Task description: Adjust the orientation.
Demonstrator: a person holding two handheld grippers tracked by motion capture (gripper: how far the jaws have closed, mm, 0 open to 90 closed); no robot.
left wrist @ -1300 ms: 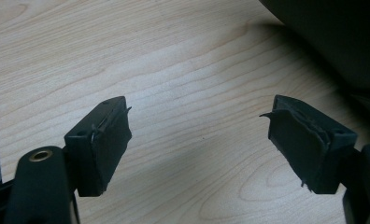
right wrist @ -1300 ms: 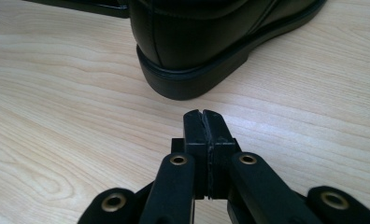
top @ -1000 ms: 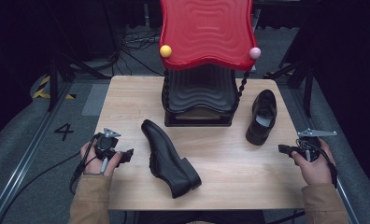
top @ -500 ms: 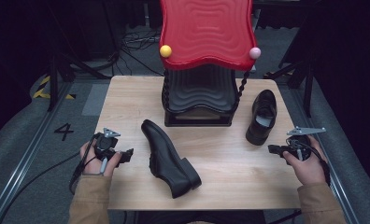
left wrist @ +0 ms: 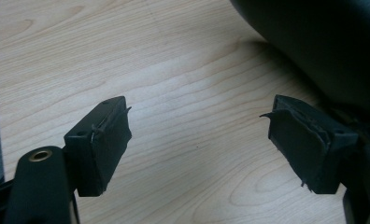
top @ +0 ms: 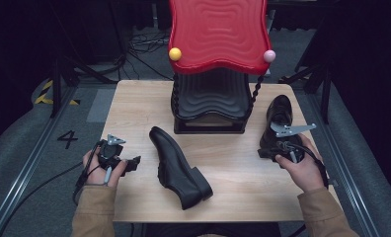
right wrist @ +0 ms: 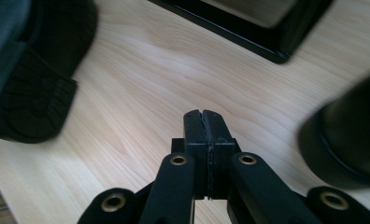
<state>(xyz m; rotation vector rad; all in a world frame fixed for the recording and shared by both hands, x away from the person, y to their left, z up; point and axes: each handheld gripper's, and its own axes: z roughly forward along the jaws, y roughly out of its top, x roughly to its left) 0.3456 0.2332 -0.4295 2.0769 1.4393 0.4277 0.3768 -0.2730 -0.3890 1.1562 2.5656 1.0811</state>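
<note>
One black dress shoe [top: 178, 165] lies in the middle of the wooden table [top: 243, 182], toe pointing away. A second black shoe [top: 278, 117] stands at the right, beside the rack. My left gripper [top: 134, 162] rests near the table's left edge, pointing at the middle shoe. Its jaws stand wide apart over bare wood [left wrist: 197, 126], with the shoe [left wrist: 323, 42] just beyond the right jaw. My right gripper [top: 262, 153] hovers by the heel of the right shoe, jaws shut on nothing [right wrist: 204, 116]. In the right gripper view the middle shoe's heel [right wrist: 29, 88] is at left and the second shoe [right wrist: 346, 135] at right.
A black rack [top: 211, 103] with a wavy red top [top: 217, 34], a yellow ball [top: 175, 54] and a pink ball [top: 269, 56] stands at the table's back centre. Its base [right wrist: 248, 23] is ahead of the right gripper. Dark floor and cables surround the table.
My right hand has moved left and slightly up, from the table's right edge to the heel of the right shoe. The left hand and both shoes have stayed put.
</note>
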